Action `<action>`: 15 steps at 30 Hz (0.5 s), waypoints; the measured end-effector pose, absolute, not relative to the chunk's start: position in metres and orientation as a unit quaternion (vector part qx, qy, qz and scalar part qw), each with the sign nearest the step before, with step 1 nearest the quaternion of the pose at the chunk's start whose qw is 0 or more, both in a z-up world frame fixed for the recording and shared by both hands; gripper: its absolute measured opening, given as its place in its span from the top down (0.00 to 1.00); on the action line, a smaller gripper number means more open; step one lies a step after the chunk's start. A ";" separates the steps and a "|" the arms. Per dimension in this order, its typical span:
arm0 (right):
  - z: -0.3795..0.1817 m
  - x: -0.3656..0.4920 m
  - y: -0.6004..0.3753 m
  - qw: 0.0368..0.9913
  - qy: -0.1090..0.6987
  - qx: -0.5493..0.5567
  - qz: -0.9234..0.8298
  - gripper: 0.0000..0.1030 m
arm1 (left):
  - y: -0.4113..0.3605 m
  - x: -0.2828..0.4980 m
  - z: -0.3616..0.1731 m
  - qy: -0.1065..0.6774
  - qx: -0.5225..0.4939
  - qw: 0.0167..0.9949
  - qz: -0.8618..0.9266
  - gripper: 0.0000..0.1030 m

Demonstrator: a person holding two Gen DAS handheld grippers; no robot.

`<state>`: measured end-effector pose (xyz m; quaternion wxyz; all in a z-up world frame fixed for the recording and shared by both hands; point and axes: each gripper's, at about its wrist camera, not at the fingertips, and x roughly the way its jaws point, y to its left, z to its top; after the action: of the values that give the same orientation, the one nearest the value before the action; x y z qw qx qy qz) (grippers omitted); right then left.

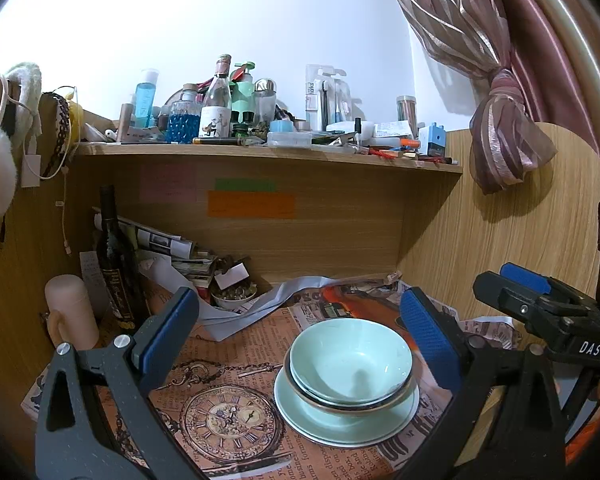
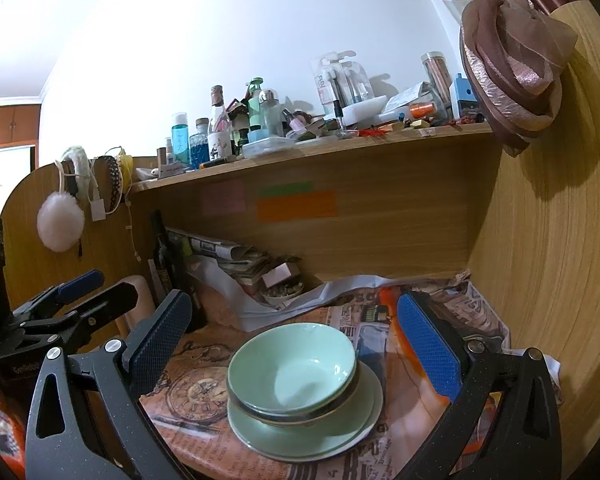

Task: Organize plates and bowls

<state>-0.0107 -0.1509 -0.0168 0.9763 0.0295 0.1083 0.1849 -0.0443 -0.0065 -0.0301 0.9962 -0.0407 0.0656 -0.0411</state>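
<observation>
- Stack done or nearly: 2 green bowls (image 1: 350,360) nested on green plates (image 1: 346,420), sitting on newspaper-covered table (image 1: 220,360), front-centre.
- Left tongs (image 1: 300,344) spread wide, empty, flanking the stack without touching.
- Right tongs (image 2: 296,354) likewise apart, empty.
- Next likely: pull both back, or straighten the slightly offset stack.

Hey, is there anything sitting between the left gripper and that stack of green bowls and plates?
Nothing visible. The left gripper is open, and only bare printed paper lies between its fingers and the stacked bowls.
</observation>
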 end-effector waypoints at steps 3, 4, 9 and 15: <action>-0.017 -0.010 -0.152 0.976 0.108 0.030 0.185 0.00 | -0.006 -0.044 -0.030 0.066 -0.040 0.996 -0.041 0.00; -0.017 -0.010 -0.152 0.976 0.108 0.030 0.185 0.00 | -0.006 -0.044 -0.030 0.066 -0.040 0.996 -0.041 0.00; -0.017 -0.010 -0.152 0.976 0.108 0.030 0.185 0.00 | -0.005 -0.043 -0.031 0.067 -0.041 0.996 -0.045 0.00; -0.016 -0.011 -0.151 0.976 0.108 0.030 0.185 0.00 | -0.006 -0.043 -0.031 0.066 -0.040 0.996 -0.047 0.00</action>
<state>-0.0108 -0.1513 -0.0165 0.9764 0.0300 0.1082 0.1845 -0.0429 -0.0058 -0.0308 0.9959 -0.0399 0.0658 -0.0474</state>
